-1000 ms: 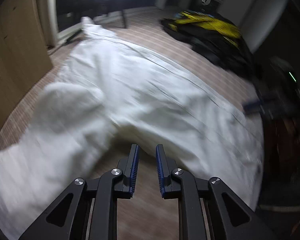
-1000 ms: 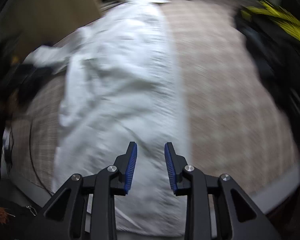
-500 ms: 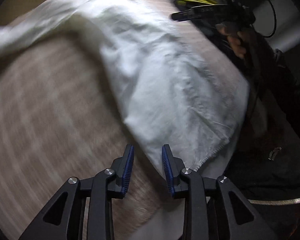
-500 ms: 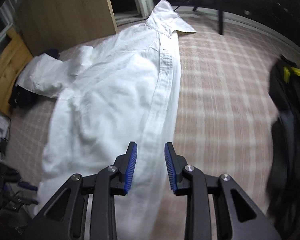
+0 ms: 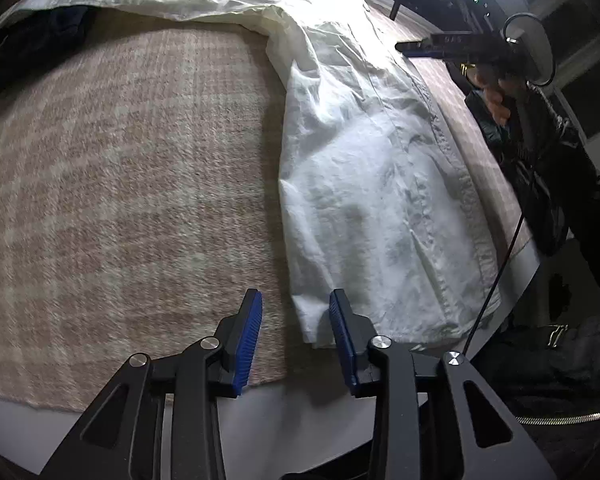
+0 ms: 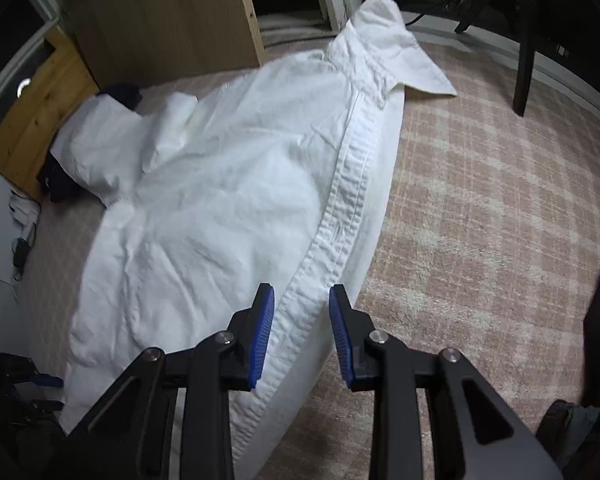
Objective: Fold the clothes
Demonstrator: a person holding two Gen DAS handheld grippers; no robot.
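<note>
From the left wrist, the left gripper (image 5: pixel 296 322) is spread wide and empty, hovering over the bottom corner of a white shirt (image 5: pixel 364 176) lying flat on a checked blanket (image 5: pixel 120 184). At upper right a hand (image 5: pixel 496 96) holds the right gripper (image 5: pixel 404 46) over the shirt's far edge. From the right wrist, the right gripper (image 6: pixel 302 320) is also spread and empty, its fingers either side of the shirt's (image 6: pixel 228 200) button strip (image 6: pixel 344 204), the collar (image 6: pixel 388 56) pointing away toward a wooden board (image 6: pixel 160 16).

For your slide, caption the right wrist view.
Open right gripper poised over the button placket of a white shirt on a checked blanket.
</note>
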